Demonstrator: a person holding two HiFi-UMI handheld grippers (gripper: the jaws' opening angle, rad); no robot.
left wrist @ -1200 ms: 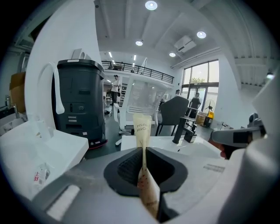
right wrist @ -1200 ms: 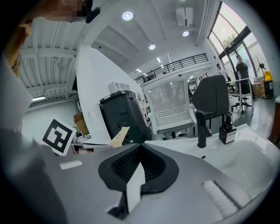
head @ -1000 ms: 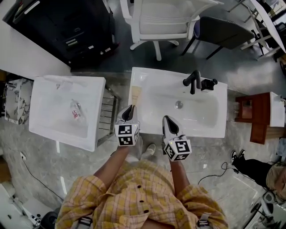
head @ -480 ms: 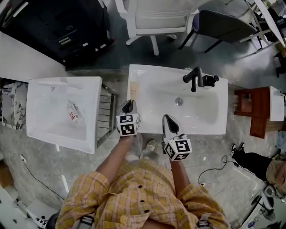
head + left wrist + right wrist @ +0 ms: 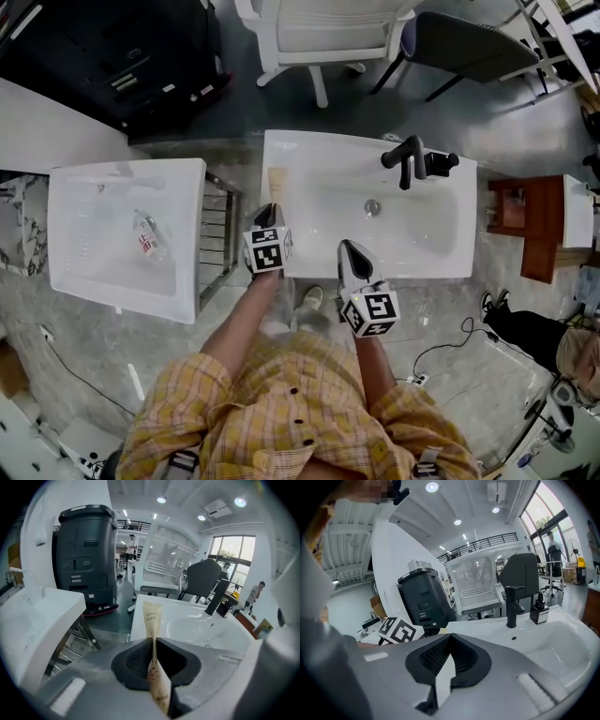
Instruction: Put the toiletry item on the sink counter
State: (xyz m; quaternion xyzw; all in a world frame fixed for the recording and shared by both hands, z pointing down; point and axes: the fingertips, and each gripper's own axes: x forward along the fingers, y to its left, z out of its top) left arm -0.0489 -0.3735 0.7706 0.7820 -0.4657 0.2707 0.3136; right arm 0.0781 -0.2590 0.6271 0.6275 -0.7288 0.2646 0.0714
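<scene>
Head view: against the picture a second back, the left gripper (image 5: 270, 214) sits farther over the sink (image 5: 441, 267). Its packet (image 5: 277, 182) now lies along the sink's left counter strip rather than near the front edge. The right gripper (image 5: 348, 247) keeps its place at the sink's front rim. The packet is a slim beige strip. Its long axis runs from the left jaws toward the far edge of the counter, beside the bowl. Whether it touches the counter cannot be told here. The faucet (image 5: 405, 161) stands at the sink's back rim with a dispenser (image 5: 439, 161) just beside it. A second basin (image 5: 117, 169) to the left holds a small bottle (image 5: 147, 239), which lies on its side.

Left gripper view: the left gripper (image 5: 153, 643) pinches the packet (image 5: 152, 616) edge-on between its pads. The packet's free end points straight ahead, away from the jaws. It reaches over the sink (image 5: 201, 620) counter left of the bowl, and part of its print reads upside down. The faucet (image 5: 216, 597) stands far right.

Right gripper view: the right gripper (image 5: 450, 637) has its jaw tips pressed together, with nothing between them. It points over the sink (image 5: 562, 639) toward the faucet (image 5: 512, 606) and dispenser (image 5: 538, 612).
</scene>
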